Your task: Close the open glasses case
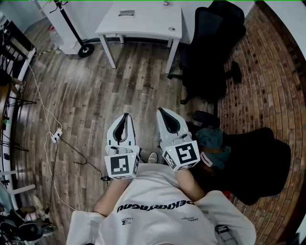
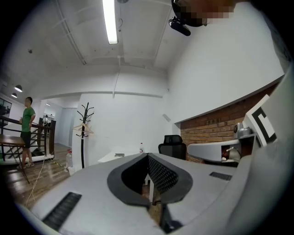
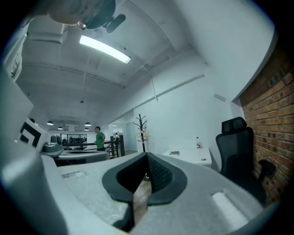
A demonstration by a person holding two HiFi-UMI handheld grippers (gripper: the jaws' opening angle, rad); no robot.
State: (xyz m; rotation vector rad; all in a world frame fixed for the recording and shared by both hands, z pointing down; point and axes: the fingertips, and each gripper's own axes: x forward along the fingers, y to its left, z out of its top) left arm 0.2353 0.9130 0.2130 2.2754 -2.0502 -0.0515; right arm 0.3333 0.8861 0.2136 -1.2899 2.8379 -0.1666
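A white table (image 1: 143, 21) stands far ahead across the wooden floor. A small flat dark thing (image 1: 126, 13) lies on it, too small to tell whether it is the glasses case. It also shows as a dark thing (image 2: 119, 155) in the left gripper view and a dark thing (image 3: 173, 153) in the right gripper view. My left gripper (image 1: 126, 115) and right gripper (image 1: 160, 110) are held side by side near my chest, pointing forward. Both are shut with nothing between the jaws, as the left gripper (image 2: 148, 156) and right gripper (image 3: 147, 157) show close up.
A black office chair (image 1: 210, 48) stands right of the table beside the brick wall (image 1: 272, 81). Dark bags (image 1: 253, 162) lie at my right. Cables and a power strip (image 1: 56, 135) run along the floor at left. A coat rack (image 2: 85, 124) and a person in green (image 2: 28, 120) are far off.
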